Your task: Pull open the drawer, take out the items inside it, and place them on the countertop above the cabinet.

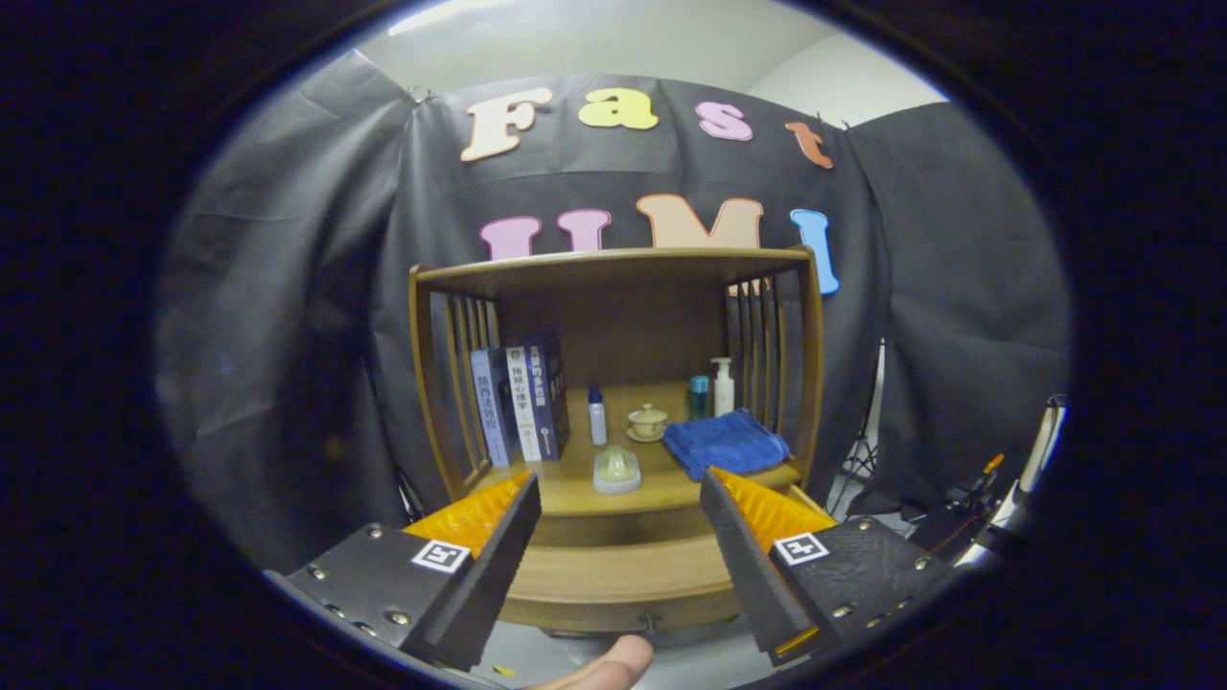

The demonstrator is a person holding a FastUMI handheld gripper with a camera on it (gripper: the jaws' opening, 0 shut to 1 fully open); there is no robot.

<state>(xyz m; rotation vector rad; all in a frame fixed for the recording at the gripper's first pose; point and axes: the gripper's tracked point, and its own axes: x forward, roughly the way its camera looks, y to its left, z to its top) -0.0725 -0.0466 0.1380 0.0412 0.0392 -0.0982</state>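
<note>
A wooden cabinet (431,383) stands ahead against the booth's wall. Its drawer (623,609) is pulled out below the countertop (566,494), with a small knob on its front; the part of its inside that shows is bare wood. A pale translucent domed item (615,470) rests at the countertop's front edge. My gripper (618,489) is open, its fingers spread wide above the drawer, and the domed item lies just beyond and between the tips. Nothing is between the fingers.
The countertop also carries upright books (522,402), a small bottle (596,414), a lidded tea cup (648,422), a folded blue towel (724,443) and a pump bottle (724,386). A person's fingertip (613,666) shows below the drawer front. Stands and cables sit beside the cabinet.
</note>
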